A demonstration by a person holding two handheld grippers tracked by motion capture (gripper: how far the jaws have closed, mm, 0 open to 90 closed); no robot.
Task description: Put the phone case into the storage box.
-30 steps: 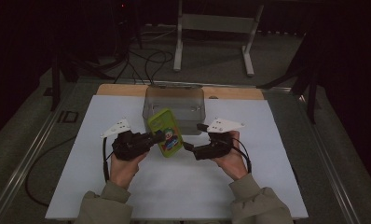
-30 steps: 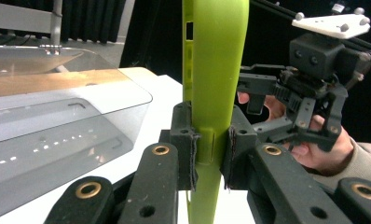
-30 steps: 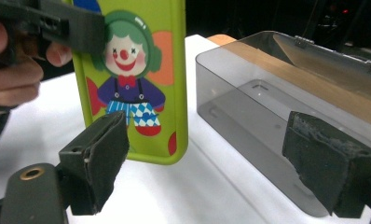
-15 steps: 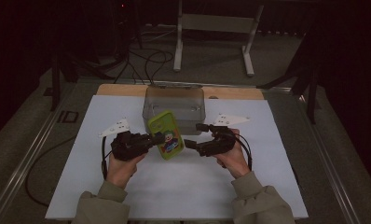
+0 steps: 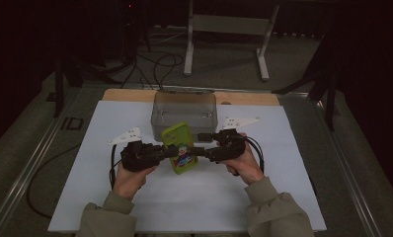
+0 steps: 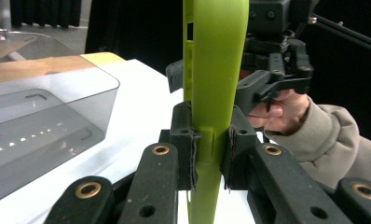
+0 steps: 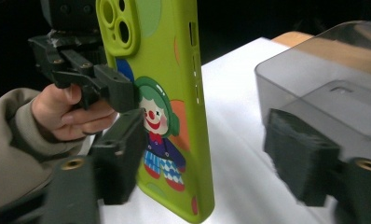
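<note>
In the left gripper view the case [image 6: 216, 70] is cut off at the top and bottom edges. In the right gripper view its top is cut off, and the box [image 7: 328, 79] runs off the right edge.

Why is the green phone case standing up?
Upright: the left gripper clamps the phone case by its edge, holding it on end.

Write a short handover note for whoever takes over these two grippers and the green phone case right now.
Left gripper: shut on the green phone case, holding it on edge above the white table.
Right gripper: jaws either side of the case's other edge, just been closing, not yet pressing.
Clear lidded box: behind the case, lid on.
Done: case lifted, held by one gripper.
Left: probably finish the right grip; the next step isn't evident.
</note>
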